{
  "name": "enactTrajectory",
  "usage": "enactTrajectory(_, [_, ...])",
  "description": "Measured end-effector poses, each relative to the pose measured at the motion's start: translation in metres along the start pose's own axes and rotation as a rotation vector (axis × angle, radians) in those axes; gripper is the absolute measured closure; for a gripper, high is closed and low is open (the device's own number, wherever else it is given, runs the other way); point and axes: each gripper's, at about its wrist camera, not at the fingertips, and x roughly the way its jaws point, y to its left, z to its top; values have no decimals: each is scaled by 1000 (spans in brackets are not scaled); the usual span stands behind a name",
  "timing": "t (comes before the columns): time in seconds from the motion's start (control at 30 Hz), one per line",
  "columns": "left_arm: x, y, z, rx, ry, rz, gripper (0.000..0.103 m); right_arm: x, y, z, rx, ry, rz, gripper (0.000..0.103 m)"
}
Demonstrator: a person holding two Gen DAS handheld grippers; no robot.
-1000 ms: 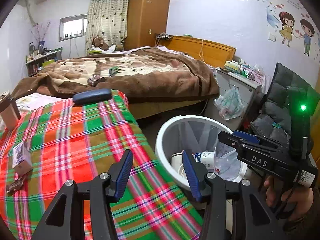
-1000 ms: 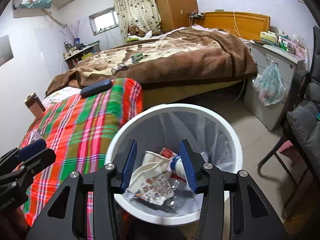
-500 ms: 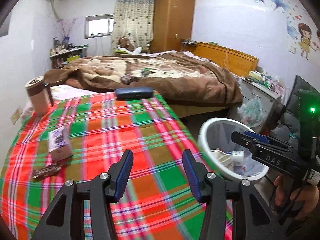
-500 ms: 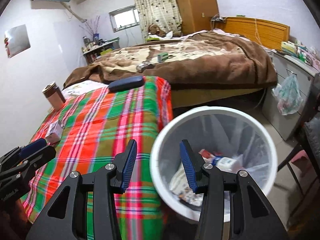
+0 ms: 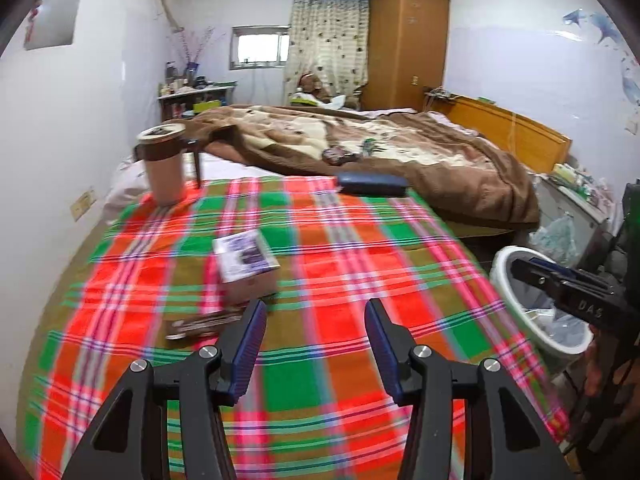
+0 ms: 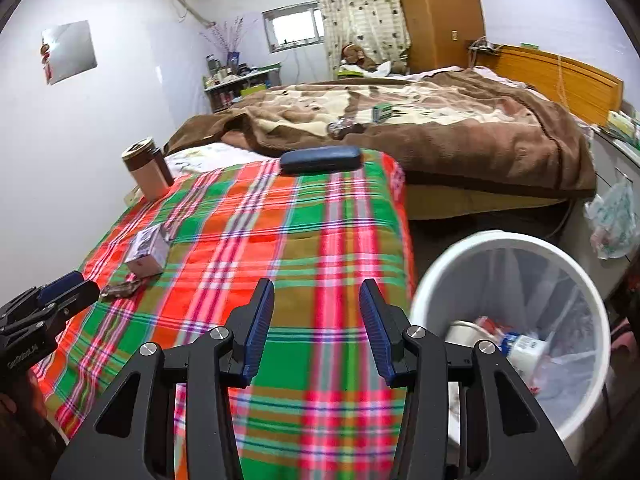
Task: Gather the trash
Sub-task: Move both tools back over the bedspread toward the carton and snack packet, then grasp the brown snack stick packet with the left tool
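A small printed carton [image 5: 247, 270] [image 6: 147, 251] lies on the plaid cloth [image 5: 340, 280] [image 6: 280, 240], with a dark flat wrapper [image 5: 200, 325] [image 6: 120, 289] just in front of it. My left gripper [image 5: 315, 344] hangs open and empty over the cloth, right of the wrapper. My right gripper [image 6: 316, 326] is open and empty above the cloth's right side. The white bin [image 6: 516, 240] [image 5: 502, 264] with a clear liner stands on the floor to the right, holding a cup, a bottle and papers.
A tan lidded cup [image 5: 163, 164] [image 6: 146, 170] and a dark blue case [image 5: 370, 184] [image 6: 320, 159] sit at the cloth's far end. Beyond is a bed with a brown blanket [image 5: 400, 152]. A cabinet with a hanging plastic bag [image 6: 612, 220] stands right.
Both grippers swung left, away from the bin and over the plaid cloth. The carton and wrapper came toward the middle of the left wrist view. Jaws stayed as wide as before.
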Motion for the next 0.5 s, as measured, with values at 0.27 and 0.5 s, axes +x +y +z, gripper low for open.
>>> enactTrajectory(0.27, [8, 53, -4, -50, 22, 47, 52, 15, 31, 2, -54, 26, 42, 57])
enactTrajectory(0.5, [32, 79, -7, -5, 90, 72, 50, 29, 50, 7, -80, 46, 55, 57])
